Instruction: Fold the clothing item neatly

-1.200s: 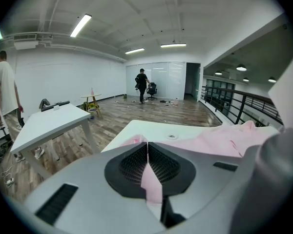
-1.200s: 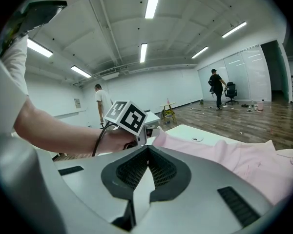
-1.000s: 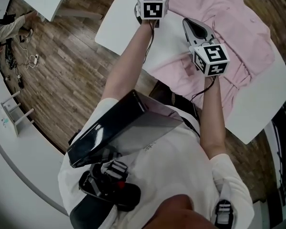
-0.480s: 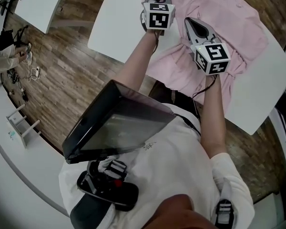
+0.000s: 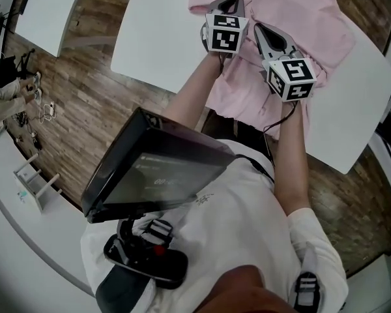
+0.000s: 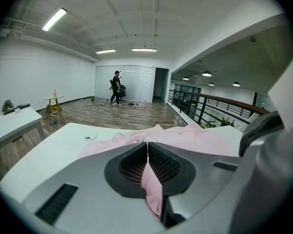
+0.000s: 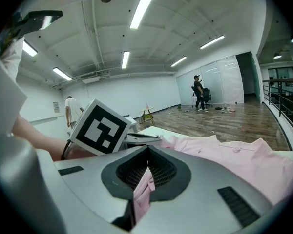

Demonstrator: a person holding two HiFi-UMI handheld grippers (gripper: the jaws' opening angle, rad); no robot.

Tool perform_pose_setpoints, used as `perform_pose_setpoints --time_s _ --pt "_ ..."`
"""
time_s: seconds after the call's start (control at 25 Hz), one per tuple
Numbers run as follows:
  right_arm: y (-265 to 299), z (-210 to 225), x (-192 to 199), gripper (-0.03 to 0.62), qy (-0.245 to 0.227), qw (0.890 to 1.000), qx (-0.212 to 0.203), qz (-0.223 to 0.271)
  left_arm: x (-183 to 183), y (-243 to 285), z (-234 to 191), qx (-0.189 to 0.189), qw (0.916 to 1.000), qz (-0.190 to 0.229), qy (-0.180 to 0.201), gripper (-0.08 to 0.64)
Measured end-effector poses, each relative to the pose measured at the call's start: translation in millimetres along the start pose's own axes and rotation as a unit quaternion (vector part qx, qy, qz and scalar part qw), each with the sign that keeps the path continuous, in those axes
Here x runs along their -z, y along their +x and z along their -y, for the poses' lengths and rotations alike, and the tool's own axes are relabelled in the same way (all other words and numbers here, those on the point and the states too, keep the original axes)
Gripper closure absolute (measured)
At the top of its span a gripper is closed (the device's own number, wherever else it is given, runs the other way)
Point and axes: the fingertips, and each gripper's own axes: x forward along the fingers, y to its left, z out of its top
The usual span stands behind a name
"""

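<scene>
A pink shirt (image 5: 300,18) lies spread on a white table (image 5: 156,38) at the top of the head view. My left gripper (image 5: 231,5) is shut on a fold of the shirt's fabric (image 6: 195,140) at its left side; a strip of pink cloth hangs between the pads (image 6: 147,145). My right gripper (image 5: 260,30) is close beside it to the right, over the shirt's near part. It too is shut on pink fabric (image 7: 244,160), which is pinched between its jaws (image 7: 147,152). The left gripper's marker cube (image 7: 100,126) shows in the right gripper view.
Wooden floor surrounds the table, and its near edge (image 5: 260,132) is at my body. A second white table (image 5: 49,5) stands far left. A dark flat device (image 5: 156,175) hangs at my chest. People (image 6: 116,87) stand far off, and a railing (image 6: 205,108) runs on the right.
Both grippers have moved across the table with the fabric in them. The left one has travelled furthest, to the right, and now sits close beside the right one.
</scene>
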Motion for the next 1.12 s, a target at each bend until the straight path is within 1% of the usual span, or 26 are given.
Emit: perform_pose_setpoints --time_s 0.16,0.28,0.44,0.6,0.84,1.12 --pt "-21 13 3 0.589 0.004 1.000 0.016 0.001 -1 3 38 0.026 0.9996 0.004 0.010 0.548" --pt "-41 25 9 0.589 0.010 1.000 0.029 0.003 5 6 68 0.043 0.9990 -0.005 0.012 0.548" --pt "-61 42 12 0.589 0.021 0.998 0.052 0.010 1 9 96 0.061 0.9975 0.004 0.035 0.548" --pt "-86 63 19 0.589 0.031 0.996 0.078 0.015 -1 11 129 0.083 0.9954 0.004 0.048 0.548" --pt "-123 89 30 0.589 0.046 0.993 0.112 0.016 4 13 180 0.118 0.9908 0.000 0.066 0.548" --pt "-154 115 47 0.589 0.062 0.988 0.144 0.013 22 24 231 0.157 0.9826 -0.019 0.097 0.548"
